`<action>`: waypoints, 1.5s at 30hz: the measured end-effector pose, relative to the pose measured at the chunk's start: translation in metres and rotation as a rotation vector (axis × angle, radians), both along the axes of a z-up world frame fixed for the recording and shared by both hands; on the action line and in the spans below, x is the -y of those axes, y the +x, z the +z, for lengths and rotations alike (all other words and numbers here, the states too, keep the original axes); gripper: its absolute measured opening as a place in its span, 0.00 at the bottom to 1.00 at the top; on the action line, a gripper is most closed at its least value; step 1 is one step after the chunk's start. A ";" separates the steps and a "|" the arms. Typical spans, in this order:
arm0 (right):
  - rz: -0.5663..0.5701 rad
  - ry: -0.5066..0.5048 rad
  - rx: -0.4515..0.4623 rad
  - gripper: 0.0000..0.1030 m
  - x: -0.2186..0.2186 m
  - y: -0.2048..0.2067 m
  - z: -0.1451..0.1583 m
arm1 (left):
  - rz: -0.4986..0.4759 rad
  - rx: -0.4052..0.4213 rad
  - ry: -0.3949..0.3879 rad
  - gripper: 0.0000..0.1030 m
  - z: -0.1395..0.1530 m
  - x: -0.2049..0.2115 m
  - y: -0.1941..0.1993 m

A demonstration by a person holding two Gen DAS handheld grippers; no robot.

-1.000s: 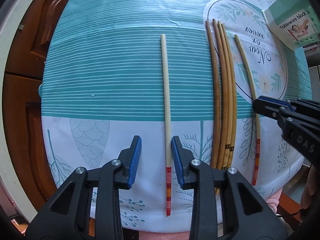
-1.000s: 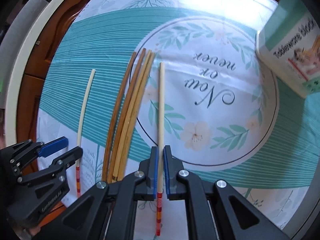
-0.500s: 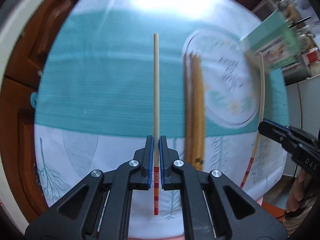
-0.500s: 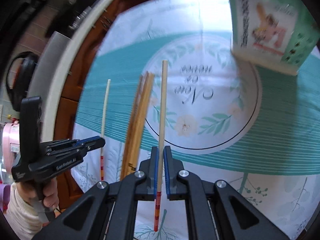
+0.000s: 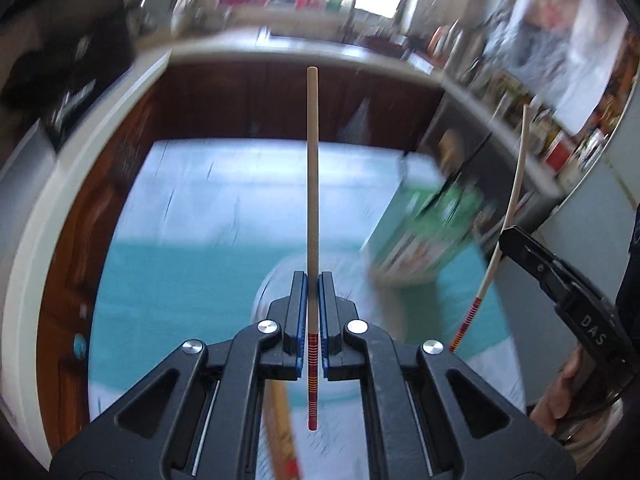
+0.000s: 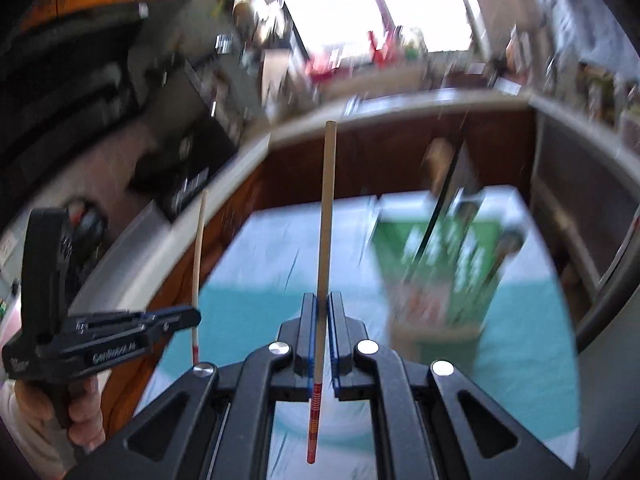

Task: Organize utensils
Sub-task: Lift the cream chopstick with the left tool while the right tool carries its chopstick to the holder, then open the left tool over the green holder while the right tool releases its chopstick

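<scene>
The left gripper (image 5: 313,316) and right gripper (image 6: 323,334) each clamp one chopstick (image 5: 312,200) between their fingers, its tip far ahead. Held near the striped end, either may swing and miss the green box (image 6: 444,256).

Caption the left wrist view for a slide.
Left tongs shut on a chopstick, lifted over the blurred teal tablecloth.
</scene>
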State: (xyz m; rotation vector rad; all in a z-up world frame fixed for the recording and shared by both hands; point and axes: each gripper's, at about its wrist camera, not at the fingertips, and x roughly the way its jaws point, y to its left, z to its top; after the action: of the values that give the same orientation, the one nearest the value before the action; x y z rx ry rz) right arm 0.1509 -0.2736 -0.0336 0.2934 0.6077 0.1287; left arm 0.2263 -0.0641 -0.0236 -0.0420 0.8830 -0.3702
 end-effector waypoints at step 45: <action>-0.014 -0.247 0.172 0.09 0.004 0.027 -0.045 | 0.002 0.173 -0.162 0.33 -0.057 0.092 0.040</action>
State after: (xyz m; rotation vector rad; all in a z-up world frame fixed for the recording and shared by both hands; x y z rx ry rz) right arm 0.1778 -0.2776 -0.0785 0.0460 0.4450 0.0638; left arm 0.2661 -0.1557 -0.0805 -0.1580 0.6811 -0.4358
